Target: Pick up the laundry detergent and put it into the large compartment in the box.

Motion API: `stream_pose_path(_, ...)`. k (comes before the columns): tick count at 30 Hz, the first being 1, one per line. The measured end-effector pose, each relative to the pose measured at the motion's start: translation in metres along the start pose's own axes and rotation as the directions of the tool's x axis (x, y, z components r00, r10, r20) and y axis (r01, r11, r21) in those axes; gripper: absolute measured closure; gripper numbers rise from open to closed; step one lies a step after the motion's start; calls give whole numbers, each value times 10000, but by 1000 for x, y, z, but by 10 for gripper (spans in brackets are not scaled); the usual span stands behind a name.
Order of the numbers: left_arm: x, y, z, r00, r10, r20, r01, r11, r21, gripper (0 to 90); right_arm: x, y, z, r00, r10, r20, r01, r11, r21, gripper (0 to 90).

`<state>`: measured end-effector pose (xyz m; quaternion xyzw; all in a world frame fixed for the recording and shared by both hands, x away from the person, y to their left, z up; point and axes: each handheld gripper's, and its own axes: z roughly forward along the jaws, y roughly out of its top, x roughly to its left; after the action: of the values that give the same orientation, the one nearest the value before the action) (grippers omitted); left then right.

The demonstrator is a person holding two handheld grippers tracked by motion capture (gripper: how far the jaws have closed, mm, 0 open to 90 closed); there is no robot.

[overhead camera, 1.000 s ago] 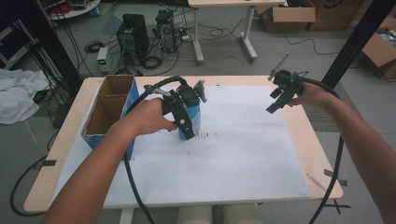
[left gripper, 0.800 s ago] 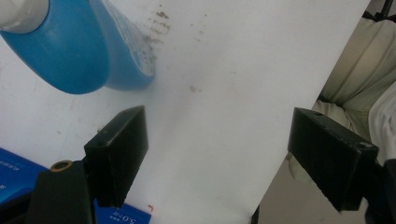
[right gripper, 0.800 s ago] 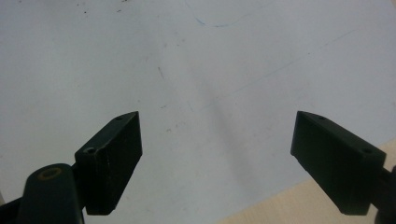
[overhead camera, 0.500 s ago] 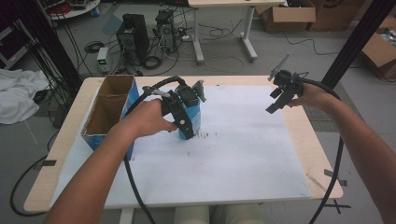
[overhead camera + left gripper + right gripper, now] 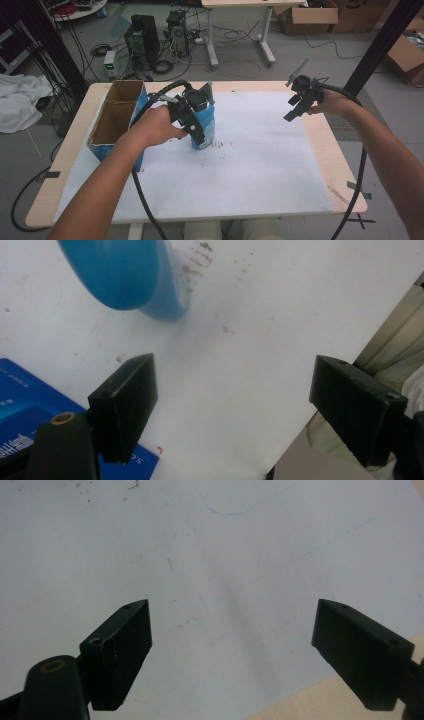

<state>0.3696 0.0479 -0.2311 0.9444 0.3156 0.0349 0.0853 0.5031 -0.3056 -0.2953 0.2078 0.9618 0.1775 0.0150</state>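
Computer towers (image 5: pixel 142 37) and cardboard boxes (image 5: pixel 312 15) stand on the floor beyond the table (image 5: pixel 340 165).

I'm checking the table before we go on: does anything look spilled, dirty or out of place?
Yes: dark specks are scattered on the white sheet just right of the blue container, like spilled crumbs or smudges. The left gripper view shows them beside the container's base too. The cardboard box at the table's left stands upright and looks fine.
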Motion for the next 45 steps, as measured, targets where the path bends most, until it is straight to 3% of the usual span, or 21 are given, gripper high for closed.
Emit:
stream_pose_path(10, 8, 2, -1, 9954, -922, -264, 914, 9954, -303, 197, 4, 2, -1, 9999, -26, 101, 26, 10000, 19, 161)
stream_pose_path(29, 24, 12, 7, 9929, -1142, -330, 1112, 9904, -818, 196, 4, 2, -2, 10000, -45, 71, 45, 10000, -24, 162)
stream_pose_path(45, 39, 33, 21, 9918, -1276, 37, 1275, 9895, -685, 197, 0, 3, 0, 10000, -69, 33, 69, 10000, -9, 162)
